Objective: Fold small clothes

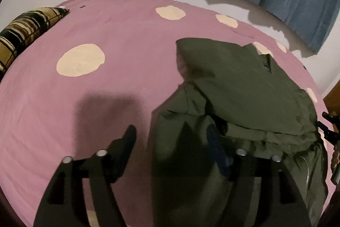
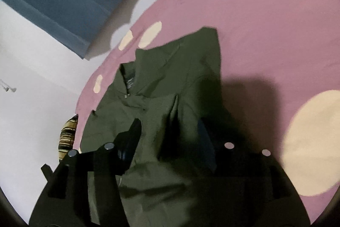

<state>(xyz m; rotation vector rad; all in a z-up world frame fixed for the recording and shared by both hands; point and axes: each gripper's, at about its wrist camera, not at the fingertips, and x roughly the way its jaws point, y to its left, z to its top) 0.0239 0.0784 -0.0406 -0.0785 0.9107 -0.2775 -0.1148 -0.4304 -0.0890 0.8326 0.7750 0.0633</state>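
Lying partly folded on the pink spotted bedsheet (image 1: 119,99), the olive-green jacket (image 1: 244,99) looks soft, light and limp, likely to sag and slide out of shape unless lifted by an edge or seam. Its collar (image 2: 127,82) and zipper (image 1: 307,171) add a little stiffness; the hem corners or shoulder seams seem the best places to pinch. The left gripper (image 1: 172,142) and the right gripper (image 2: 170,135) both hover over it with fingers apart, clamping nothing.
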